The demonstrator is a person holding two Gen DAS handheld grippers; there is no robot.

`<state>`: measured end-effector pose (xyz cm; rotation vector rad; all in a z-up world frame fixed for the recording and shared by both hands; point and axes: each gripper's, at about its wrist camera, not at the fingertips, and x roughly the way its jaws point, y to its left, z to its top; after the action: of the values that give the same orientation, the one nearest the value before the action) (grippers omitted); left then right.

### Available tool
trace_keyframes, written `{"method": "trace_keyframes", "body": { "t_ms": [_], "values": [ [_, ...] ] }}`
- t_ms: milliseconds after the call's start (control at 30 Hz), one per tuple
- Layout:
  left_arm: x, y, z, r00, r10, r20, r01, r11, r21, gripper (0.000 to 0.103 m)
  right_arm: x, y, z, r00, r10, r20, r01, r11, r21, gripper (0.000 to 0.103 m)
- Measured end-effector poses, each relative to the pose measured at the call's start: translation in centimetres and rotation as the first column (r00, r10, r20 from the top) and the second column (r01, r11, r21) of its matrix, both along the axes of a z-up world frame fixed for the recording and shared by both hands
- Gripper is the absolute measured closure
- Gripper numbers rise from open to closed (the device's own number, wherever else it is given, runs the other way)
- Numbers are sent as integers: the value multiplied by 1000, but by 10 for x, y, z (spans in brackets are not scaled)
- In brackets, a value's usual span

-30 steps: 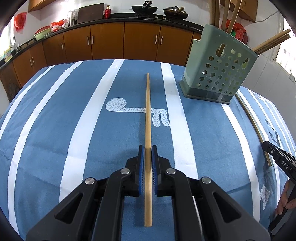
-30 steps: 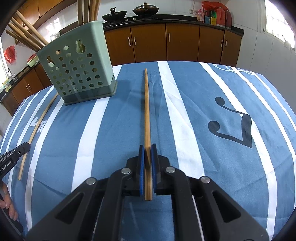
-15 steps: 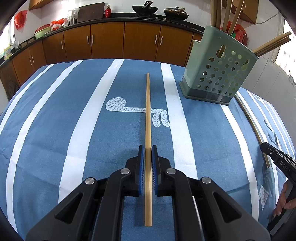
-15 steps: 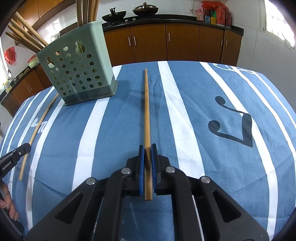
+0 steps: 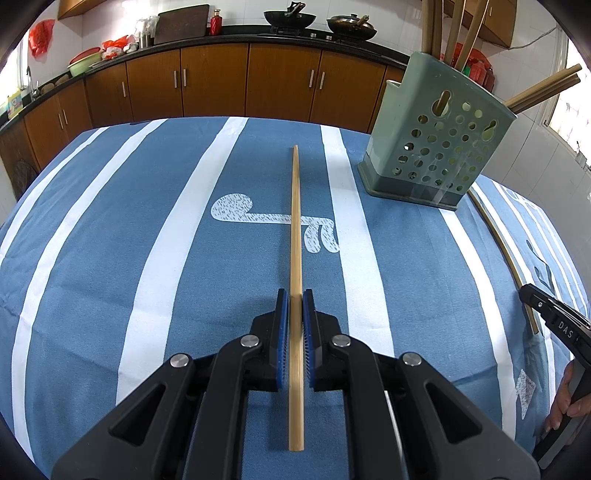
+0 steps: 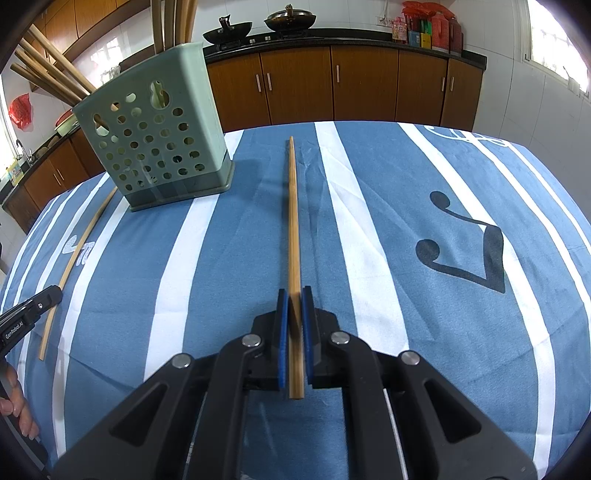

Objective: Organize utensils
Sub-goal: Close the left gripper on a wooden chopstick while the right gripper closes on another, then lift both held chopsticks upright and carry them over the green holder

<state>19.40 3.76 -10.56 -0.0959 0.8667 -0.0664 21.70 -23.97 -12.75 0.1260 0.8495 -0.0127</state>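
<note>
In your left wrist view, your left tongs (image 5: 295, 295) are clenched on a pale chopstick (image 5: 296, 236), which runs straight ahead from between the blue pads (image 5: 282, 332) out over the blue-and-white striped cloth (image 5: 110, 258) on the tabletop; its near end sticks out behind the pads. The green perforated utensil holder (image 5: 436, 140) stands upright ahead and to the right, with several wooden sticks (image 5: 450, 33) poking out of its top. At the right edge the tip of your right tongs (image 5: 532, 297) shows, holding the near end of a second chopstick (image 5: 498, 240) that runs toward the holder's base.

In your right wrist view, your right tongs (image 6: 294, 295) are clenched on a darker chopstick (image 6: 293, 221) pointing straight ahead above the cloth (image 6: 406, 258), its near end just behind the pads (image 6: 282, 332). The holder (image 6: 155, 129) stands ahead and to the left, with sticks (image 6: 55, 70) leaning out of it. At the left edge you see the tip of your left tongs (image 6: 51, 297) on the pale chopstick (image 6: 79, 251), which reaches toward the holder's base.
</note>
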Motion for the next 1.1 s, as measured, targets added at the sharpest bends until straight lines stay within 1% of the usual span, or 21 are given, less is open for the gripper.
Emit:
{"method": "trace_keyframes", "body": {
  "t_ms": [233, 300, 367, 500, 533, 600, 633, 700, 800, 933, 1100],
  "values": [
    [-2, -1, 0, 1000, -3, 0, 3, 1000, -4, 93, -1, 0, 0, 1000, -1, 0, 1, 1000, -6, 94],
    [-7, -3, 1, 1000, -14, 0, 14, 1000, 5, 88, -4, 1, 0, 1000, 1, 0, -1, 1000, -8, 94],
    [-13, -6, 1, 1000, -21, 1, 21, 1000, 15, 85, -7, 0, -1, 1000, 4, 1, -4, 1000, 13, 94],
    [-20, -9, 1, 1000, -20, 0, 20, 999, 28, 84, -8, -2, -1, 1000, 5, 3, -5, 999, 41, 94],
    [-21, -9, 0, 1000, -20, 0, 20, 999, 30, 85, -9, -3, -1, 1000, 6, 4, -6, 999, 41, 95],
    [-21, -7, 0, 1000, -11, -2, 11, 999, 41, 95, -10, -1, 0, 1000, 13, 6, -13, 1000, 28, 95],
    [-21, -6, 1, 1000, -13, -3, 13, 999, 46, 95, -12, -1, 0, 1000, 16, 11, -16, 1000, 23, 95],
    [-22, -4, 1, 1000, -20, -10, 20, 999, 49, 95, -18, -1, 6, 999, 18, 38, -18, 1000, 17, 95],
    [-29, 2, 10, 1000, -22, 17, 21, 999, 38, 95, -28, -5, 20, 995, 11, 97, -13, 1000, 28, 95],
    [-39, 8, 36, 995, -24, 95, 24, 1000, -1, 96, -37, -13, 42, 985, -11, 174, 2, 999, 51, 95],
    [-47, 13, 76, 978, -16, 209, 26, 999, -46, 95, -48, -23, 80, 953, -36, 301, 14, 997, 76, 95]
  ]
}}
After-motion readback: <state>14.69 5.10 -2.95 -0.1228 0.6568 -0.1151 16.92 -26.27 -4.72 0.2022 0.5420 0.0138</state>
